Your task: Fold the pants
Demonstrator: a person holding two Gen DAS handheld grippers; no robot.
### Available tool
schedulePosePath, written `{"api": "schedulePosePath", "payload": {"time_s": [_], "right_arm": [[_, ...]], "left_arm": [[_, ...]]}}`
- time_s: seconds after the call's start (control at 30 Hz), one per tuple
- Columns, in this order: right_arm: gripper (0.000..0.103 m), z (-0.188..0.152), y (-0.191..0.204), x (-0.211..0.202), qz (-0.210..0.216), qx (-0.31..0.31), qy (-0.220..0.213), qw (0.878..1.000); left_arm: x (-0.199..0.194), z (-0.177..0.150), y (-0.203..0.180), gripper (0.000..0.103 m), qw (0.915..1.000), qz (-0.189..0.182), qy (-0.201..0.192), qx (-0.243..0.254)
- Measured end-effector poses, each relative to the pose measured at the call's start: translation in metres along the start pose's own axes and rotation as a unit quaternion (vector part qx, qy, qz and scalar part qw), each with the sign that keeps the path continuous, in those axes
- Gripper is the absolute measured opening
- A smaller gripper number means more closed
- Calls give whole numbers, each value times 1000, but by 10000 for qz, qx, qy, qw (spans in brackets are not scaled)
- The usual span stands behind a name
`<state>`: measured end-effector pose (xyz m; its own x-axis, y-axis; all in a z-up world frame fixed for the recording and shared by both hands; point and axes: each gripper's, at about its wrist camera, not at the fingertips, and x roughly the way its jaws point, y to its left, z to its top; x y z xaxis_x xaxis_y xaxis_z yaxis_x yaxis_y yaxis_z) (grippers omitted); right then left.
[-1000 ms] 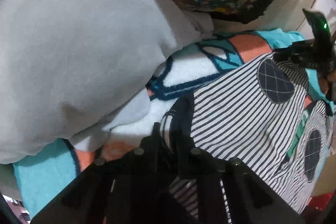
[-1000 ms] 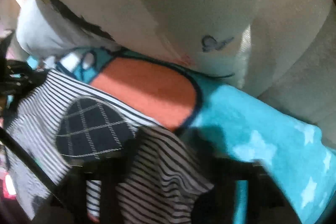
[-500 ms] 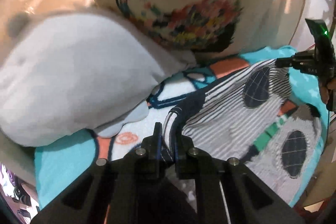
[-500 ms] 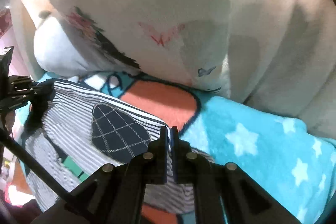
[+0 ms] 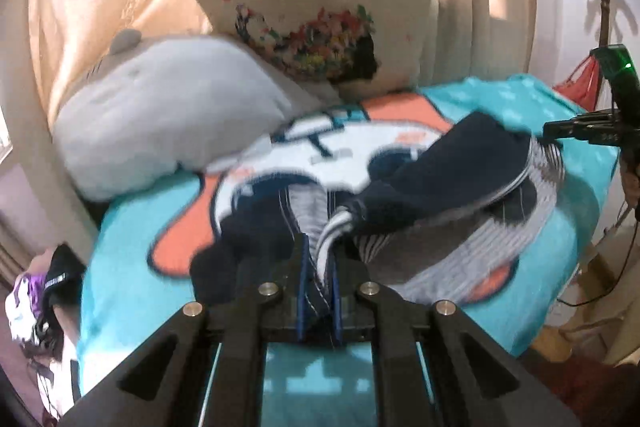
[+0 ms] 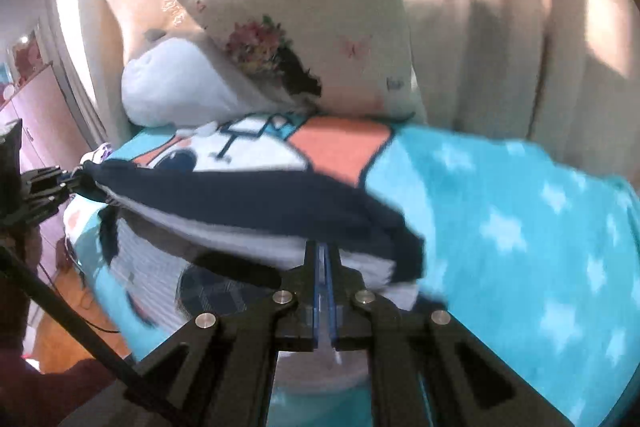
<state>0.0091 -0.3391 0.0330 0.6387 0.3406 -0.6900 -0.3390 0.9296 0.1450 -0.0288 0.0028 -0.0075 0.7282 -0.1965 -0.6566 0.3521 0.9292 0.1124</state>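
The striped grey pants with a dark navy waistband (image 5: 452, 195) hang stretched between my two grippers above the turquoise blanket (image 5: 132, 251). My left gripper (image 5: 318, 259) is shut on one end of the waistband. My right gripper (image 6: 323, 259) is shut on the other end of the pants (image 6: 248, 203). The right gripper also shows at the right edge of the left wrist view (image 5: 560, 131), and the left gripper at the left edge of the right wrist view (image 6: 72, 183). The rest of the pants sags onto the blanket below.
A beige floral cushion (image 5: 320, 11) and a grey plush pillow (image 5: 168, 107) lean against the curtain at the bed's far end. Dark clothes (image 5: 48, 291) lie off the bed's left edge. A cable (image 5: 600, 267) hangs at the right.
Both grippers have lifted and pulled back from the cushions, raising the waistband off the blanket. The pants now hang folded over between them.
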Motion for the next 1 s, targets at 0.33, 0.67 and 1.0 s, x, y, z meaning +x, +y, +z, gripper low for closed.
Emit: {"api": "schedulePosePath", "payload": {"time_s": [0.33, 0.67, 1.0], "right_arm": [[8, -78, -9, -18, -164, 792, -93, 9967], [62, -22, -45, -9, -215, 1315, -442, 9901], [5, 8, -52, 53, -391, 1168, 236, 9921]], "left_arm": [[-6, -44, 7, 33, 9983, -147, 365, -420], [-36, -46, 43, 44, 9885, -88, 47, -1507], [-54, -33, 58, 51, 9807, -290, -325, -1907]]}}
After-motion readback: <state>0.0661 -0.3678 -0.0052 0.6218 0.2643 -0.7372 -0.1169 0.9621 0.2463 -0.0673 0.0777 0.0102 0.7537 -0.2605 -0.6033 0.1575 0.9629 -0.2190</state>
